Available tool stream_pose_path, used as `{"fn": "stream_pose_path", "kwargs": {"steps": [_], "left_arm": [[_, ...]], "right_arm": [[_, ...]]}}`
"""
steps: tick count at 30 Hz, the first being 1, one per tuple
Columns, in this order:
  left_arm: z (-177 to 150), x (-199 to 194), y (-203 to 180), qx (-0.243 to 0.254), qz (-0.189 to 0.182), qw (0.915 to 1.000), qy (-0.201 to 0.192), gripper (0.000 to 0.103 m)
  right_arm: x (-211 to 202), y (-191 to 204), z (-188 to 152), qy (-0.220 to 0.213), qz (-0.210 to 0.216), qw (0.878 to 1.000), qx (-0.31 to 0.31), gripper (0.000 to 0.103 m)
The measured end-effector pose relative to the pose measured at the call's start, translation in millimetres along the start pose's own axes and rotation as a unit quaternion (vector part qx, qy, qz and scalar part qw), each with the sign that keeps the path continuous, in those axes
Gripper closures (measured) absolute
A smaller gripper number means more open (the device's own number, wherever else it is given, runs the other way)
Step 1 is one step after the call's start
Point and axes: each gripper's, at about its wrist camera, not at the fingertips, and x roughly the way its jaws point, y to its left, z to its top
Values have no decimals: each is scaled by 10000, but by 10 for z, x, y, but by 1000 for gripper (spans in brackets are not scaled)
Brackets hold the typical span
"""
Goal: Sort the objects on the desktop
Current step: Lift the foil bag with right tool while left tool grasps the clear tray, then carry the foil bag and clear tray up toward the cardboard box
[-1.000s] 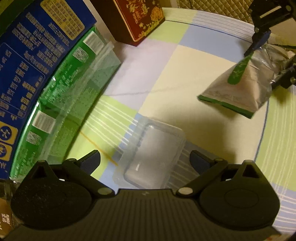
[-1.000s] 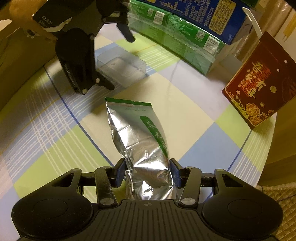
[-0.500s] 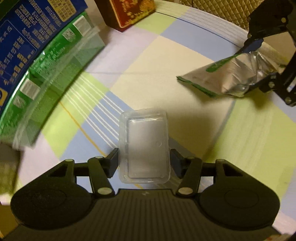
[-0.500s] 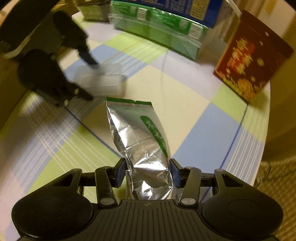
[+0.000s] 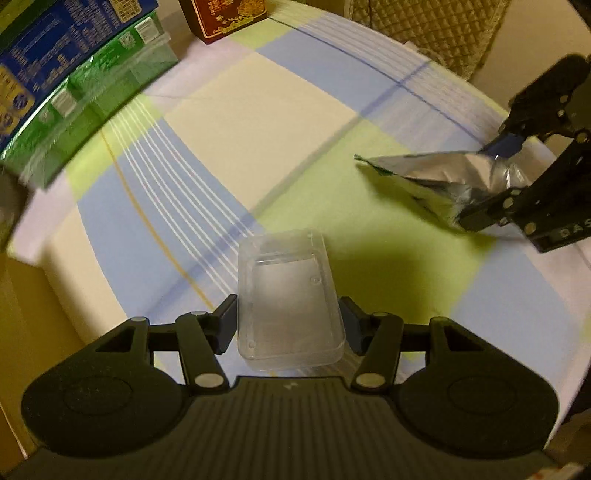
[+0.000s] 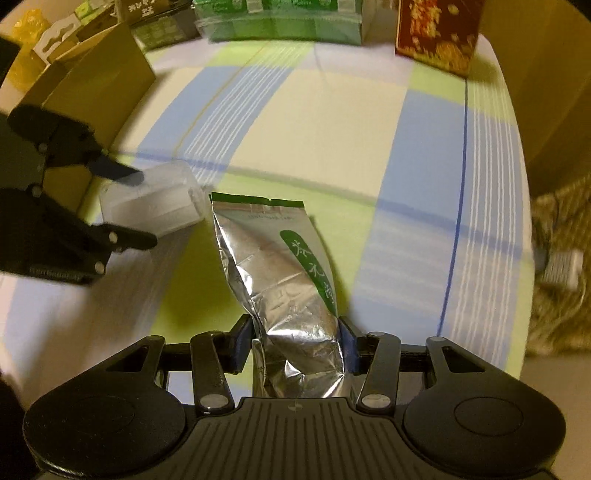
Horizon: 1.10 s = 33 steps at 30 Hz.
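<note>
The left tongs (image 5: 288,325) grip a clear plastic box (image 5: 288,302) by its long sides, and the box is held above the worktop (image 5: 258,110). The right tongs (image 6: 295,343) are clamped on the lower end of a silver pouch (image 6: 280,280) with a green label, its sealed top pointing away over the cloth. In the right wrist view the box (image 6: 155,203) and pouch are close, the box's end just beside the pouch's top left corner; whether they touch is unclear.

Along the far edge stand green packs (image 5: 92,107) in clear wrap with a blue box (image 5: 55,48) stacked on them, and a red box (image 5: 221,16) with gold print to their right. At the left, a brown carton (image 6: 96,88) stands near the left tongs (image 6: 125,210), with a darker box (image 6: 159,22) behind it.

The worktop wears a checked cloth in pale blue, green and cream with thin white stripes. Beyond its right edge lies a quilted beige surface (image 5: 424,33). The light is dim and yellowish.
</note>
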Motion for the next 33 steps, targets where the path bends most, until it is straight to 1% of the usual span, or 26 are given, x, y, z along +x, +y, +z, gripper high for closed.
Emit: {"fn": "stream_pose_path", "kwargs": {"steps": [3,6,8,10,12,13,15,18,20,23,26,29,31,33], "left_arm": [[-363,-126,-252,-162,-56,9998,-134,50],[-731,-206,-477,-457,-181,9983,-299,50],[-932,-239,-602,-558,-84,9973,-467,50],[-1087,-252,-690,-656,-87,9959,-620,50],[-1217,-267,-763,-723,-123,9937,-842,50],[-1261,-265,-791,-765,-102,9929,-904,50],[-1338,-256,-827,-852,-94,9910,-1031,51],[-1410,-246,-873,-900,-35,9892,-1157,47],[-1445,-236,-879,-956,-66,9873,-1271,43],[-1464,-219,-842,-1089,-161,9839,-1407,42],[-1464,-211,-823,-1059,-238,9822,-1532,42],[-1454,-178,-821,-971,-267,9825,-1569,42],[-1452,-145,-817,-936,-298,9835,-1521,42],[-1465,-113,-817,-940,-284,9841,-1481,42]], "right_arm": [[-74,137,-277,5,124,9998,146,57],[-112,310,-530,-59,66,10000,36,57],[-126,401,-691,-158,30,9999,-56,56],[-135,479,-853,-311,-46,9993,-210,54],[-114,529,-948,-416,-62,9983,-414,47],[-91,540,-989,-443,-33,9974,-568,44],[-66,582,-1062,-492,8,9948,-895,35],[-35,657,-1154,-500,-87,9884,-1428,30],[-6,695,-1196,-507,-133,9851,-1636,27],[6,656,-1223,-534,-81,9852,-1627,26],[33,611,-1236,-514,29,9861,-1582,25],[42,599,-1265,-465,152,9858,-1605,25],[49,584,-1271,-420,237,9851,-1653,25],[34,589,-1308,-356,332,9843,-1695,22]]}}
